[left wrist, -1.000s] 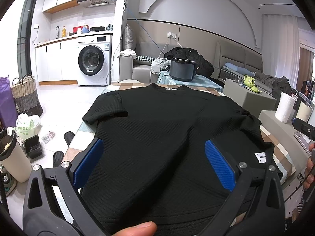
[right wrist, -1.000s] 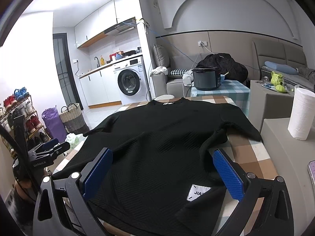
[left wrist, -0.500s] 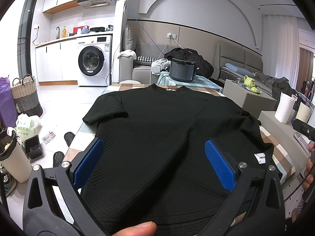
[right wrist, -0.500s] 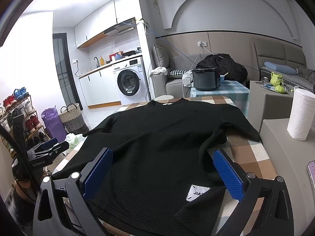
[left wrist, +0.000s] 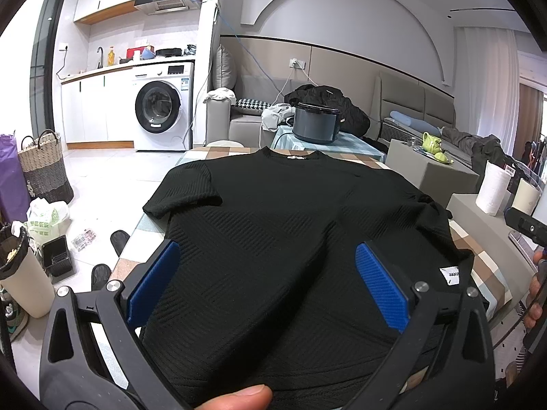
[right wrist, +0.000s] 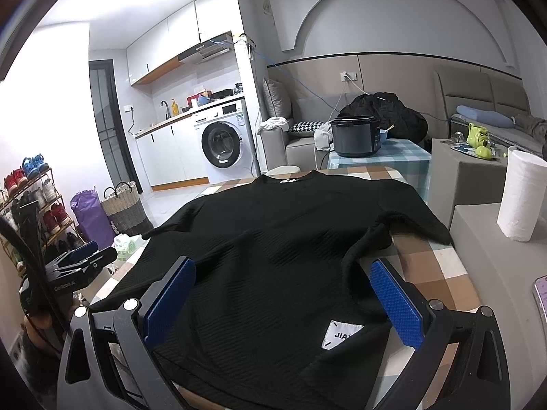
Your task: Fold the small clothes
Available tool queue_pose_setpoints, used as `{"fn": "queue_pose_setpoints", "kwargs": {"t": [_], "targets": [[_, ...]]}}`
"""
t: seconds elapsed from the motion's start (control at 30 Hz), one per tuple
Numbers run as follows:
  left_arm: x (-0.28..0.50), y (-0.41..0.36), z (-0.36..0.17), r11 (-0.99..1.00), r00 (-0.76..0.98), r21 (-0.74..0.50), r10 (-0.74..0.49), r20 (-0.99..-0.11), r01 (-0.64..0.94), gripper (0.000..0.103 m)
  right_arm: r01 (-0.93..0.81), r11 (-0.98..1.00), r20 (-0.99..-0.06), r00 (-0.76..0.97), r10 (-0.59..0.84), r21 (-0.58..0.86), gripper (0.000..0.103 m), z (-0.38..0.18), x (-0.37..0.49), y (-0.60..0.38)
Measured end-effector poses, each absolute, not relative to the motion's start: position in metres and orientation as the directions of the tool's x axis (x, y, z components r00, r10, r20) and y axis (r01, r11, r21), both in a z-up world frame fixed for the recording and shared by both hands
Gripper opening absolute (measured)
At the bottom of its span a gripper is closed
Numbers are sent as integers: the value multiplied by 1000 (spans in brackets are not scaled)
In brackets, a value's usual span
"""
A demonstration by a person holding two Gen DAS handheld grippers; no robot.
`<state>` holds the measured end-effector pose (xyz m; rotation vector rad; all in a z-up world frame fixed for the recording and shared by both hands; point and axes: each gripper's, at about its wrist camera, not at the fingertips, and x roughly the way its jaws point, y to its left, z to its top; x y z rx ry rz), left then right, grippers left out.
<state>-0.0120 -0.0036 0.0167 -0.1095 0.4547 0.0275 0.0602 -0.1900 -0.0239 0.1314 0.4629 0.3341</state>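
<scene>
On the checkered counter (right wrist: pixel 441 266): black T-shirt (left wrist: pixel 290 232) lies spread flat, unfolded | left tongs (left wrist: pixel 266 283) wide, empty | right tongs (right wrist: pixel 283 294) wide, empty | progress: every fold remains.

My surface (right wrist: pixel 441 266) wears a checked cloth of brown, white and pale blue squares. A black T-shirt (right wrist: pixel 273 256) lies flat on it, collar at the far edge and hem at the near one, covering most of the top. One sleeve (left wrist: pixel 184 188) hangs a little past the left edge; the other sleeve (right wrist: pixel 410 220) rests on bare checks at the right. A white label (right wrist: pixel 340 335) sits near the hem, its lettering partly hidden, so I can't read it fully.
</scene>
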Motion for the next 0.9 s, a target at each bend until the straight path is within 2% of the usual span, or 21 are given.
{"fn": "queue_pose_setpoints", "kwargs": {"t": [0.43, 0.9], "targets": [[-9, -5, 22, 993, 891, -109, -6, -455, -49, 102, -260, 935, -441, 829, 344, 242, 103, -28, 66, -196], [7, 13, 12, 990, 881, -111, 21, -472, -83, 102, -242, 933, -426, 839, 340, 267, 103, -27, 79, -197]]}}
